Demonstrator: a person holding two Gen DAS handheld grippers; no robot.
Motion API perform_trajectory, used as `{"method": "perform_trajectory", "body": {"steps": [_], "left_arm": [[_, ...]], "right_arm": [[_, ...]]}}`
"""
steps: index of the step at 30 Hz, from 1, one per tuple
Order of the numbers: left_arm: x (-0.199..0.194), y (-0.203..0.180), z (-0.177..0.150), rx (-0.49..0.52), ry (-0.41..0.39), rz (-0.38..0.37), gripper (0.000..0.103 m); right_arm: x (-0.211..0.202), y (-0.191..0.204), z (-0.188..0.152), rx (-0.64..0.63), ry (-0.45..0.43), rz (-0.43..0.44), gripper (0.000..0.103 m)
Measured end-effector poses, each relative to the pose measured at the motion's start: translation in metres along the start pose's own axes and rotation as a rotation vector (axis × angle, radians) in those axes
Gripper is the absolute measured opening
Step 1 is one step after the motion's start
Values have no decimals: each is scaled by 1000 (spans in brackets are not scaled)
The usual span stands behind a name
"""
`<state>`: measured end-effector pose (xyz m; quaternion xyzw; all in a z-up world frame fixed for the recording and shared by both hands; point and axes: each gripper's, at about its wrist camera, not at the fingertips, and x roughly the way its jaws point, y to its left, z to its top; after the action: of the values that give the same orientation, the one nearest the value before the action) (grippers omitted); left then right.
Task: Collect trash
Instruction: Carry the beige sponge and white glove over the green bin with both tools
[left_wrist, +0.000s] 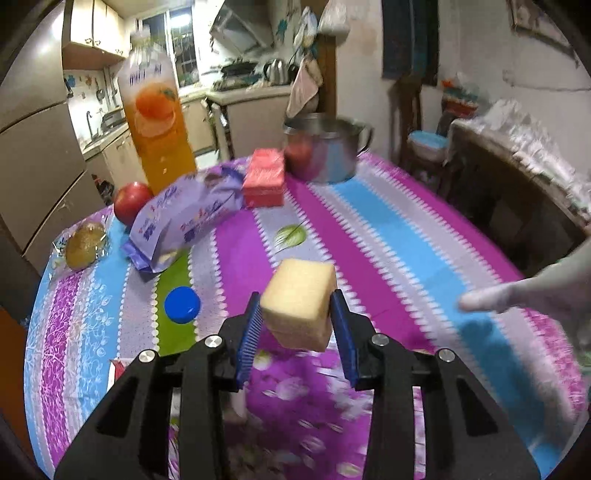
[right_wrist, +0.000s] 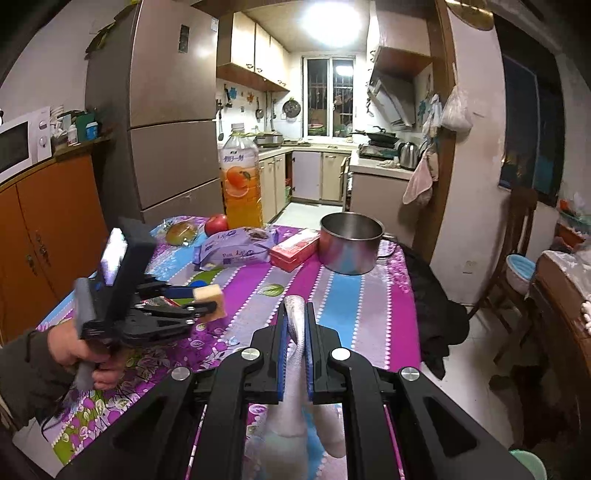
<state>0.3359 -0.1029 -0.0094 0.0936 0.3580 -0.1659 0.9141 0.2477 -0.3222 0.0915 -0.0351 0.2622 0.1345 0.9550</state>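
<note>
- A bright ceiling light glares above a barred window.
- A tall fridge stands beside orange cabinets.
- A wooden chair stands on pale floor.

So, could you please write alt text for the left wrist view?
The left claw grips a yellow sponge block above a striped tablecloth. Behind lie a blue bottle cap, a purple snack bag, a juice bottle and a steel pot.

Black grippers showing blue ribbed pads, silver screws; bare hand wearing dark sleeve.
</note>
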Motion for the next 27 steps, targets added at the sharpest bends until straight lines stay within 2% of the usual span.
{"method": "perform_trajectory", "body": {"steps": [6, 12, 27], "left_arm": [[-54, -52, 7, 43, -67, -94, 36], [-86, -112, 15, 102, -105, -186, 36], [-98, -249, 20, 211, -84, -368, 36]], "right_arm": [[-38, -11, -1, 19, -22, -58, 9], [-90, -30, -6, 44, -43, -135, 9], [-219, -133, -52, 181, -11, -410, 9]]}}
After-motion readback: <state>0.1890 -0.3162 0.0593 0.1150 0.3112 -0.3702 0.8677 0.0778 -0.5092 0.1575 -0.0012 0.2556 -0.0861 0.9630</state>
